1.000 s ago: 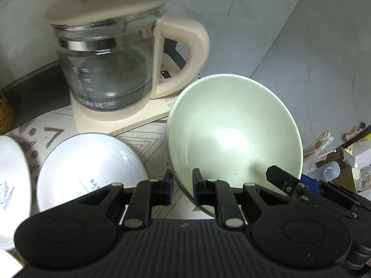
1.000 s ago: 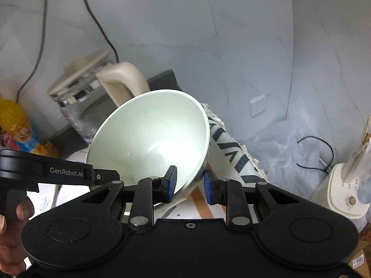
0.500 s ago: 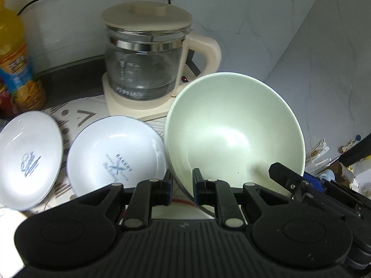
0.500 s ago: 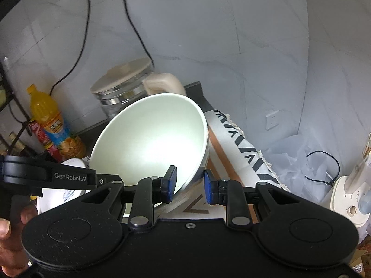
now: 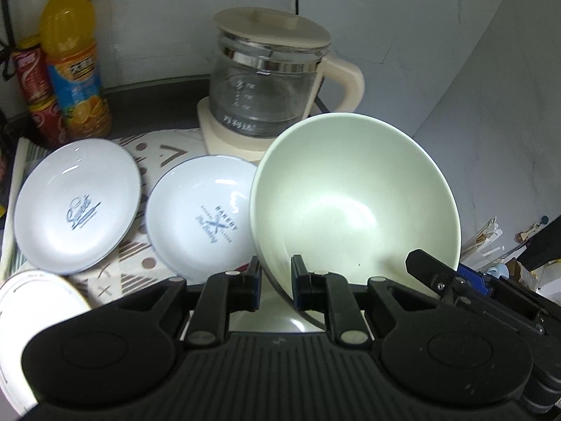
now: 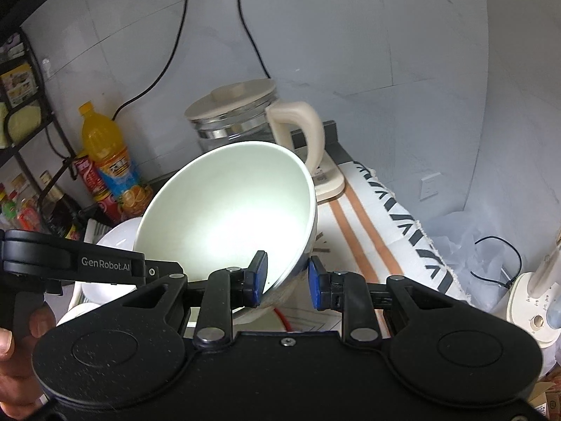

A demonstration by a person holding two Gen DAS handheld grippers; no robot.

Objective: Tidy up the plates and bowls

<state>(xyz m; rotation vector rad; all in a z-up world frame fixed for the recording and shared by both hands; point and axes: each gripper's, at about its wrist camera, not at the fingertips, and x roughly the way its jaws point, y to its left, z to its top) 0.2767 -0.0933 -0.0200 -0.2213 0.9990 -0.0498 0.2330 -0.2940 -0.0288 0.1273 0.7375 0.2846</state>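
The pale green bowl (image 5: 354, 203) is held tilted above the bench (image 6: 354, 217), its rim pinched at 6 o'clock by the left gripper (image 5: 275, 286) and by the right gripper (image 6: 285, 280), both angled downward toward the kettle (image 5: 270, 87) at 12 o'clock.

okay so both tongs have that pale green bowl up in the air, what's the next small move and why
Probably carry the pale green bowl toward the two white plates and level it before lowering. It hangs tilted off the cloth, pinched at its rim by the left tongs and right tongs, with the glass kettle close behind.
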